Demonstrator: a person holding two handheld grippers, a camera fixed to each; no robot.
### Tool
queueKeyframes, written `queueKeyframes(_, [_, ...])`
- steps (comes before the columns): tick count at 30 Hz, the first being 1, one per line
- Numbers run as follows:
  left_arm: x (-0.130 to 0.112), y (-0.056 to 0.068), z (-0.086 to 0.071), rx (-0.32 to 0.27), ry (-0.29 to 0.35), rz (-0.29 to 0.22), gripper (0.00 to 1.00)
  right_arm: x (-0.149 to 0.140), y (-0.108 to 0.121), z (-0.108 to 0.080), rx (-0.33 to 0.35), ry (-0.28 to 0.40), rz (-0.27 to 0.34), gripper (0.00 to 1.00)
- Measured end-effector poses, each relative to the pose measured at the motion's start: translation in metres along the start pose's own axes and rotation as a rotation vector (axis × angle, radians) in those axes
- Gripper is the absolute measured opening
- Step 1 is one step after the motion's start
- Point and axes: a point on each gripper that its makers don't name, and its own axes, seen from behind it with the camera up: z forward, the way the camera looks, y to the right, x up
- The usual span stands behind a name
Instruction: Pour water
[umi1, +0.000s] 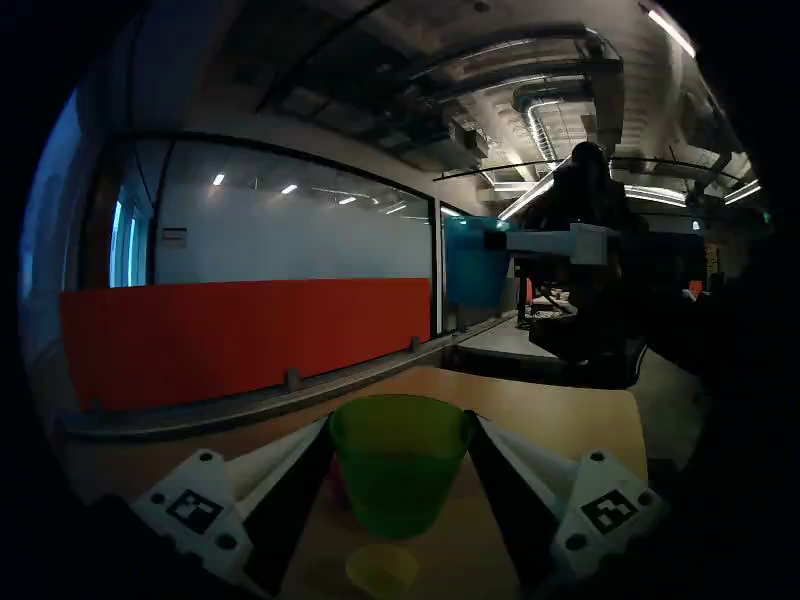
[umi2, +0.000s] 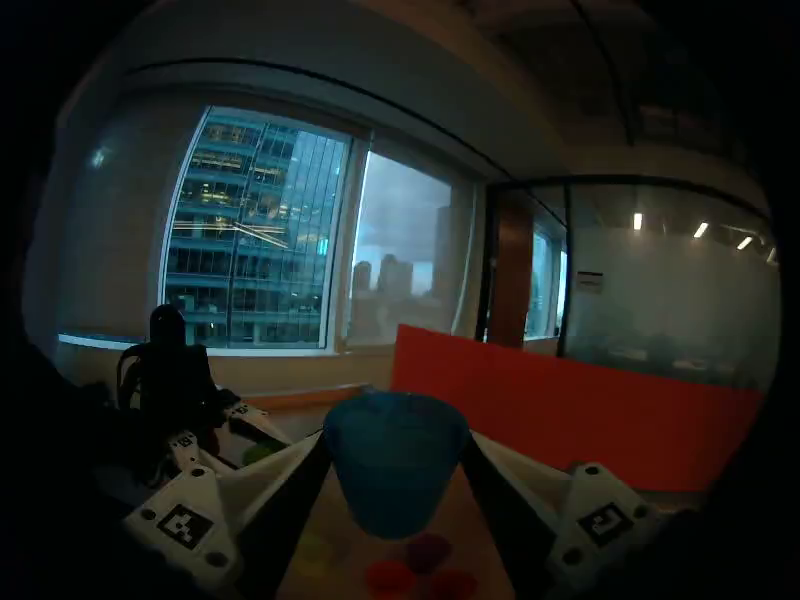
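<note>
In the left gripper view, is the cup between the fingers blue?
No, the cup held upright between the fingers of the left gripper is green.

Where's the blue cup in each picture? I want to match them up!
Left gripper view: the blue cup is far off, right of centre, higher than the green cup.
Right gripper view: the blue cup is close up, low in the middle, held in the right gripper.
Shared landmark: the long red panel, left of centre in the left gripper view, right in the other.
</note>
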Motion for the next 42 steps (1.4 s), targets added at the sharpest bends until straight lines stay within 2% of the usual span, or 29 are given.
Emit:
queueKeyframes(11, [-0.004,-0.016,-0.014,0.046,-0.012,0.005,0.89,-0.016,0.008,-0.010,-0.019,-0.017,-0.002,0.91])
queueKeyframes(23, [-0.019,-0.032,-0.028,0.093,-0.043,-0.006,0.89,-0.040,0.011,-0.010,-0.016,-0.035,0.021,0.91])
queueKeyframes(28, [-0.026,-0.038,-0.035,0.110,-0.057,-0.011,0.89,-0.054,0.008,-0.010,-0.008,-0.057,0.007,0.91])
queueKeyframes(36, [-0.042,-0.051,-0.044,0.142,-0.086,-0.016,0.89,-0.072,0.002,-0.009,0.006,-0.075,-0.004,0.91])
queueKeyframes(42, [-0.060,-0.056,-0.049,0.159,-0.128,-0.012,0.89,-0.099,0.000,-0.010,0.014,-0.111,-0.018,0.91])
